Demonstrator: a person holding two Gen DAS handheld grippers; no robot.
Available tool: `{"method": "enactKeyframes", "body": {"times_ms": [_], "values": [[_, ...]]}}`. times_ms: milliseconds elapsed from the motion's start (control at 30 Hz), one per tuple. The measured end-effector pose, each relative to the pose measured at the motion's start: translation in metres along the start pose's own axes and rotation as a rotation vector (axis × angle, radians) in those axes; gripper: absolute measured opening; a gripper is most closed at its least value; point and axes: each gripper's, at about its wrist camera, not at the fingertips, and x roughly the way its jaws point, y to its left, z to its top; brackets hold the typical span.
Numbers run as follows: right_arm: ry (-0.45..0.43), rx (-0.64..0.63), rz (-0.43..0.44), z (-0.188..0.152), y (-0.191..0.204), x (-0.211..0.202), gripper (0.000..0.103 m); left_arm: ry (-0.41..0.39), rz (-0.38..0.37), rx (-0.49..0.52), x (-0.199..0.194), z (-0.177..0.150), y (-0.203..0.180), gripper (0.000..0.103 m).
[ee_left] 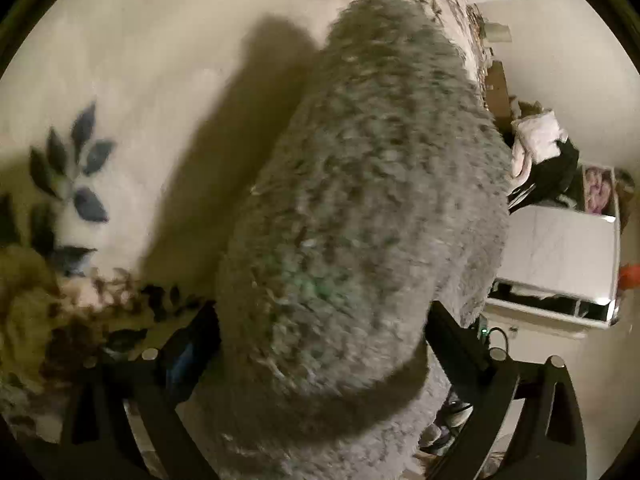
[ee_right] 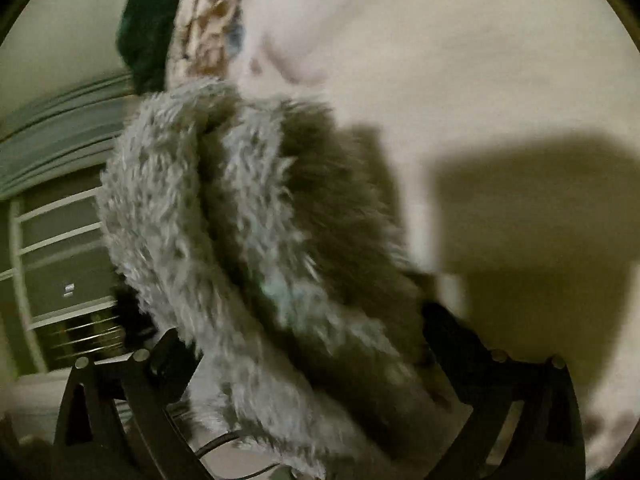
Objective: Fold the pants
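Note:
The grey fluffy pants [ee_left: 368,200] fill the middle of the left wrist view, hanging in a long roll above the cream floral bedspread [ee_left: 132,60]. My left gripper [ee_left: 324,328] is shut on the pants, its black fingers on both sides of the fabric. In the right wrist view the pants [ee_right: 224,232] hang in a folded bunch. My right gripper [ee_right: 304,332] is shut on them. The fingertips of both grippers are hidden in the fleece. The pants cast dark shadows on the bedspread [ee_right: 460,60].
A white cabinet [ee_left: 560,256] and a pile of clothes [ee_left: 540,148] stand to the right of the bed. A dark green cloth [ee_right: 152,20] lies at the bed's edge, with a white shelf unit [ee_right: 60,248] and curtain beyond it.

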Motion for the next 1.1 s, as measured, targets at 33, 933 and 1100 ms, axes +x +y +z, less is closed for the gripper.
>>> {"method": "enactKeyframes", "body": {"times_ms": [33,933,1100], "values": [[0.003,0.010,0.024,0.002,-0.001,0.002,0.103,0.003,-0.022,-0.008,0.001,0.000,0.002,0.100],[-0.206,-0.136,0.034,0.142,0.221,-0.039,0.047,-0.214,-0.093,0.193,-0.090,0.187,-0.175,0.055],[-0.224,-0.148,0.001,0.260,0.255,0.019,0.047,-0.201,-0.070,0.199,-0.073,0.290,-0.160,0.056]]}}
